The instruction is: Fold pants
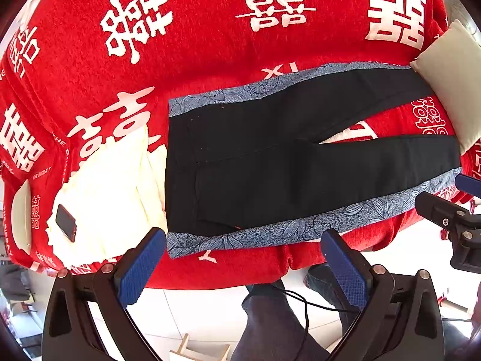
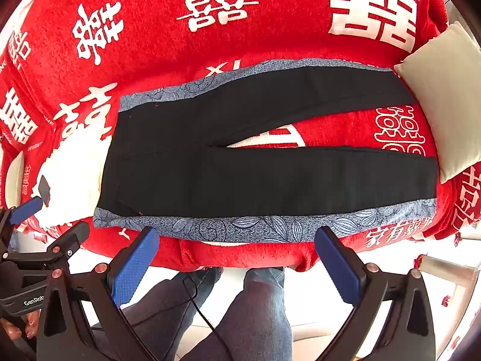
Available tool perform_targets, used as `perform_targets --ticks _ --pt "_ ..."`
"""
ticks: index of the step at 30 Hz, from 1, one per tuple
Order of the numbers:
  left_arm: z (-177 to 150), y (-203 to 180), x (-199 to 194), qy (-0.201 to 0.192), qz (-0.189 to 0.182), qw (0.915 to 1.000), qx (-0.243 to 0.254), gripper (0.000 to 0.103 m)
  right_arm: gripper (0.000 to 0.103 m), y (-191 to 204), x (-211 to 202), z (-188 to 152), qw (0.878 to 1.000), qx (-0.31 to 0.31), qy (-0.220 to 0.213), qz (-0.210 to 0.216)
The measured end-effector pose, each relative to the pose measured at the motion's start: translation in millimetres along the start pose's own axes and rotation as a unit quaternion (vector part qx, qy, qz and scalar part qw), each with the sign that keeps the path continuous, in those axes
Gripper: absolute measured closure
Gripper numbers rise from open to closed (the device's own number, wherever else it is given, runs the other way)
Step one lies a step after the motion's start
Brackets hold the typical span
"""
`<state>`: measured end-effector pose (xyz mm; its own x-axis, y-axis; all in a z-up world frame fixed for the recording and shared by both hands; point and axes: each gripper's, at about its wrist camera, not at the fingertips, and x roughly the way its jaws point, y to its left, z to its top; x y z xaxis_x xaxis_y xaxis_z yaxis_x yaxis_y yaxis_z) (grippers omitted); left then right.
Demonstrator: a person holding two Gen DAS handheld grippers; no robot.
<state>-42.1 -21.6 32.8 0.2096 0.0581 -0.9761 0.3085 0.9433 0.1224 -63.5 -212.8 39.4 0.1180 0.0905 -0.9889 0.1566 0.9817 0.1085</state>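
Black pants (image 1: pixel 270 162) with blue-grey floral side stripes lie flat on a red blanket (image 1: pixel 195 45), waistband to the left, legs spread to the right. They also show in the right wrist view (image 2: pixel 255 168). My left gripper (image 1: pixel 243 261) is open and empty, just short of the near stripe by the waist. My right gripper (image 2: pixel 237 258) is open and empty, just short of the near stripe at mid-leg. The right gripper shows in the left wrist view (image 1: pixel 451 213), and the left gripper shows in the right wrist view (image 2: pixel 51 219).
A cream cloth (image 1: pixel 114 198) with a dark phone (image 1: pixel 65 222) on it lies left of the waistband. A beige cushion (image 1: pixel 451 81) sits by the leg ends. The person's legs (image 2: pixel 255 316) and a thin cable (image 2: pixel 195 297) are below the blanket's edge.
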Motion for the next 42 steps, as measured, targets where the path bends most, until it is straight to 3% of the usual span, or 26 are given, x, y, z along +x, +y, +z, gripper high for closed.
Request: perform_targets --ticks 8,13,19,23,29,34,38,42 --pt "-0.6 -11.9 -1.8 0.008 0.007 0.9999 -0.008 0.0 0.0 -10.9 2.4 2.5 1.0 -0.013 0.007 0.009" --pt "-7.6 -18.0 -3.4 0.009 0.005 0.9991 -0.04 0.0 0.0 -19.2 4.6 2.7 0.999 -0.028 0.014 0.015" --pt "-17.1 -14.3 7.0 0.015 -0.011 0.9955 -0.093 0.0 0.0 -35.9 12.2 0.2 0.995 -0.02 0.027 0.09" --pt "-24.8 0.3 19.2 0.025 -0.022 0.9903 -0.135 0.0 0.0 -53.1 28.9 -4.1 0.989 0.029 0.047 0.14" --pt "-36.0 23.8 63.2 0.04 -0.042 0.9839 -0.169 0.0 0.0 -63.8 80.8 -27.8 0.966 0.104 0.081 0.221" --pt "-52.2 34.9 128.6 0.058 -0.077 0.9765 -0.193 0.0 0.0 -67.0 151.5 -60.7 0.93 0.184 0.106 0.299" --pt "-68.1 39.2 166.9 0.071 -0.123 0.9654 -0.219 0.0 0.002 -75.5 189.4 -79.0 0.911 0.232 0.087 0.328" --pt "-79.8 40.0 186.6 0.062 -0.163 0.958 -0.228 0.0 0.03 -87.4 212.2 -88.0 0.896 0.263 0.061 0.351"
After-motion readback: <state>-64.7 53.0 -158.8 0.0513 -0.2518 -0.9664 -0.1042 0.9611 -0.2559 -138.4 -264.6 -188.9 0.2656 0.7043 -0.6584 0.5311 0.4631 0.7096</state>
